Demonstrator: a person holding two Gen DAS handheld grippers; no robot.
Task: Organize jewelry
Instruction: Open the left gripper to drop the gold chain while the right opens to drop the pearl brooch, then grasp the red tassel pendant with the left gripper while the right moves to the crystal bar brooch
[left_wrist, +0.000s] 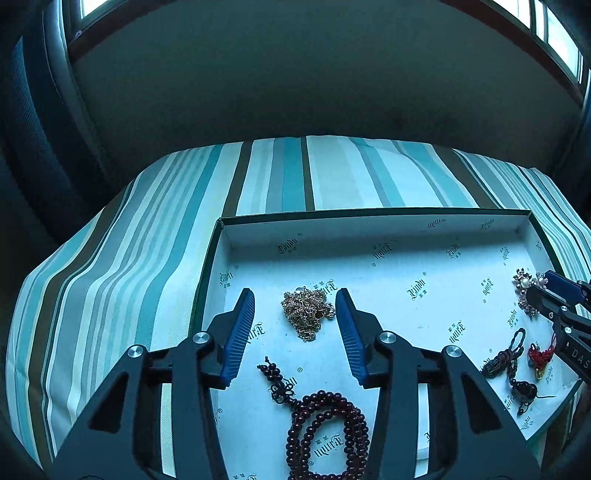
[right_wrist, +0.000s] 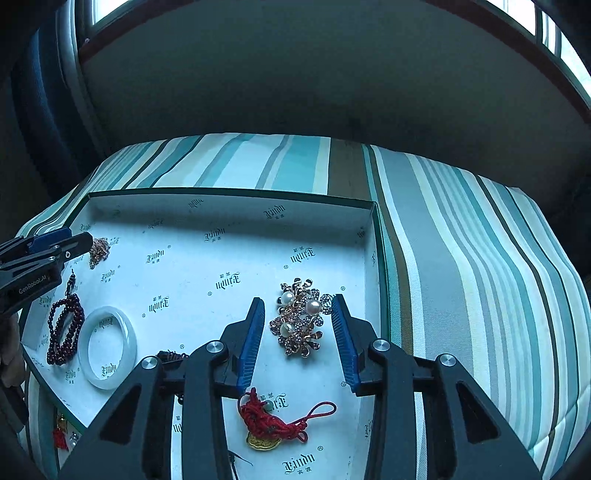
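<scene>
Left tool (left_wrist: 295, 325), fingers apart, flanks the gold chain (left_wrist: 306, 312) near the tray's (left_wrist: 369, 225) left edge; right tool (right_wrist: 298, 332), likewise apart, flanks the brooch (right_wrist: 300, 316) by its right edge.

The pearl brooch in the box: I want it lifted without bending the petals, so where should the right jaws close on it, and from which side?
Grip the pearl brooch across its narrower middle, near the pearls, coming straight down from above. It lies flat on the box floor, and the open right gripper already straddles it, so closing there probably squeezes the solid cluster rather than the thin outer petals.
</scene>
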